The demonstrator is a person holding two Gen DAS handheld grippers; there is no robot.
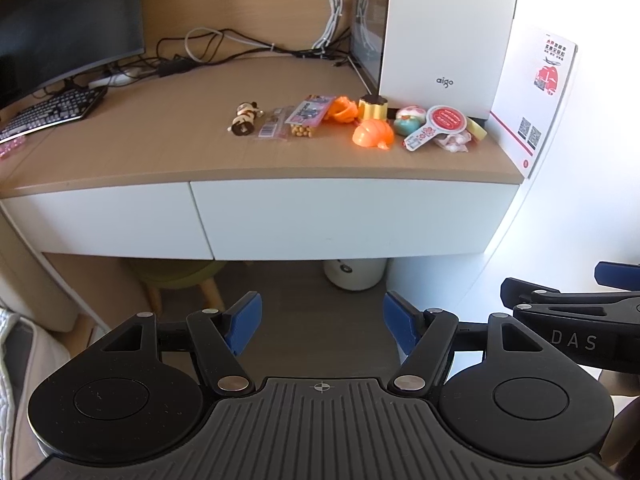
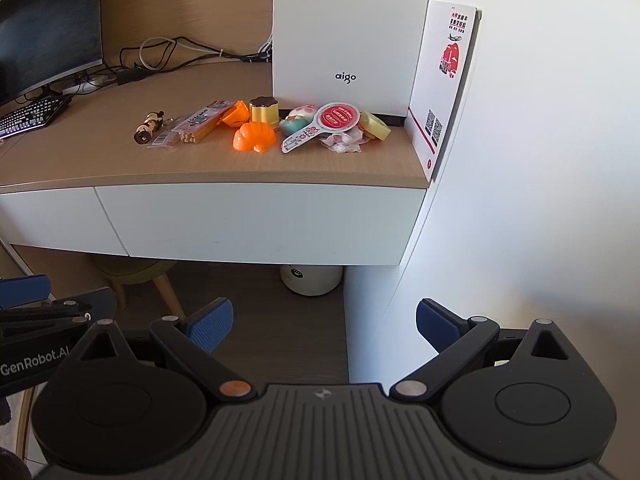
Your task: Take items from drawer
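Observation:
The white right-hand drawer (image 1: 344, 220) (image 2: 256, 224) under the wooden desk is closed. On the desk above it lie several small items: an orange shell toy (image 1: 372, 133) (image 2: 255, 137), a yellow pot (image 1: 373, 107) (image 2: 264, 109), a round red-and-white paddle (image 1: 438, 124) (image 2: 324, 124), a snack packet (image 1: 308, 116) (image 2: 200, 122) and a small figurine (image 1: 244, 118) (image 2: 148, 127). My left gripper (image 1: 322, 326) hangs open and empty, well back from the drawer front. My right gripper (image 2: 324, 326) is open and empty too, beside the left one.
A white computer case (image 1: 448, 32) (image 2: 348, 32) and a leaning printed card (image 1: 536, 104) (image 2: 444, 80) stand at the desk's right end against the wall. A monitor and keyboard (image 1: 52, 110) sit at left. Under the desk are a white bin (image 1: 356, 274) (image 2: 312, 278) and a green stool (image 1: 180, 276).

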